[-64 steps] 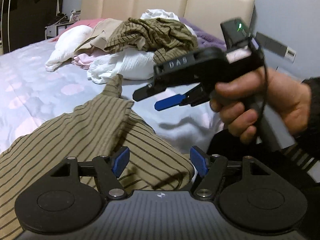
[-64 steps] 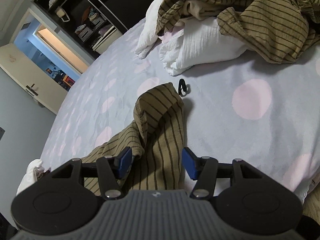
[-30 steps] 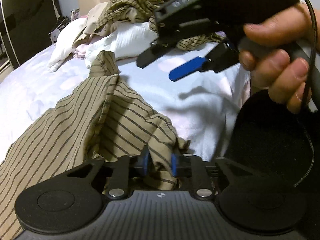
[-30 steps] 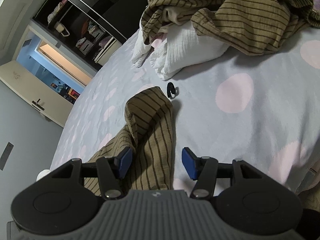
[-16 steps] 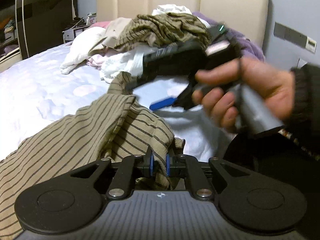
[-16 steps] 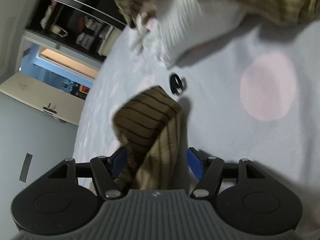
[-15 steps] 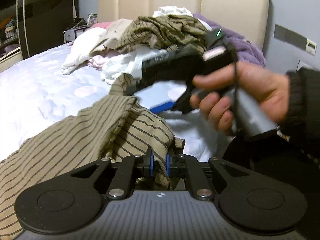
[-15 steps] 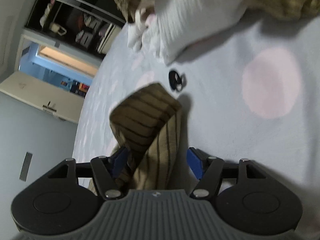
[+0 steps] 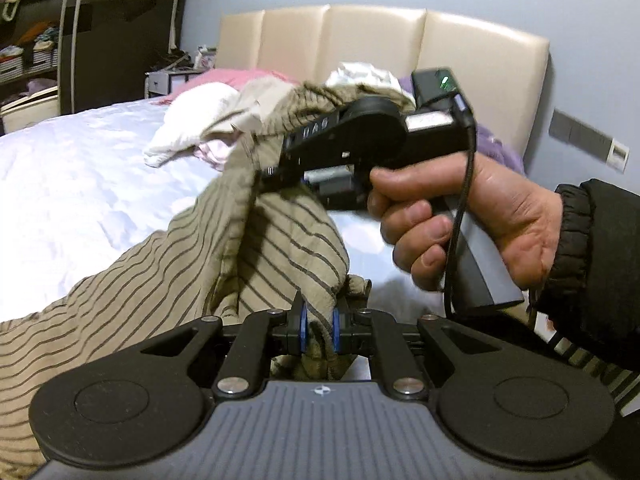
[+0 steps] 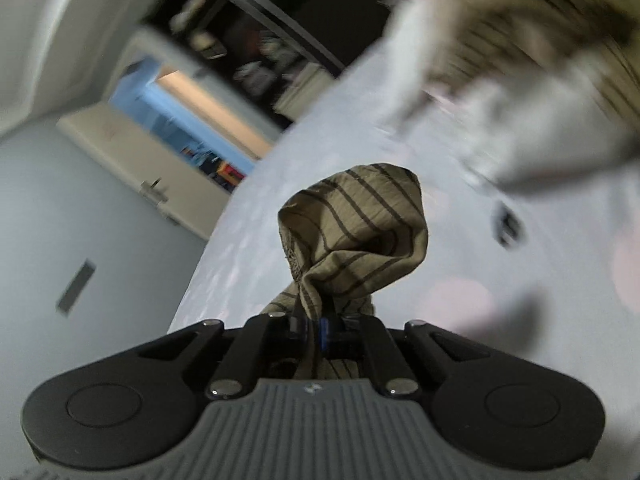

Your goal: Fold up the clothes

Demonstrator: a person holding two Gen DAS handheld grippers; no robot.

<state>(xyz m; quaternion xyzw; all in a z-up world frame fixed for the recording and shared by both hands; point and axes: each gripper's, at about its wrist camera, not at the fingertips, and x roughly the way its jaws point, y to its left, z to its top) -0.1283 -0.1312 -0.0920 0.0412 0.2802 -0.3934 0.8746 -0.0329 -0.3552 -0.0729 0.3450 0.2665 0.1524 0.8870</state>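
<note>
A tan garment with dark stripes (image 9: 168, 264) lies partly on the bed and is lifted at two places. My left gripper (image 9: 318, 324) is shut on its near edge. My right gripper (image 10: 314, 330) is shut on another fold of the same garment (image 10: 352, 220), which bunches up above its jaws. In the left wrist view the right gripper (image 9: 276, 174), held by a hand, pinches the striped cloth above the bed, ahead of my left gripper.
A pile of clothes (image 9: 248, 116), white, pink and striped, lies near the cream headboard (image 9: 360, 44). The bed has a pale dotted cover (image 9: 80, 184). A small dark object (image 10: 506, 224) lies on the cover. A dark wardrobe (image 9: 100, 32) stands at left.
My right gripper has shut on the striped garment and lifted it off the bed. My left gripper stays shut on its edge. The right wrist view is blurred by motion.
</note>
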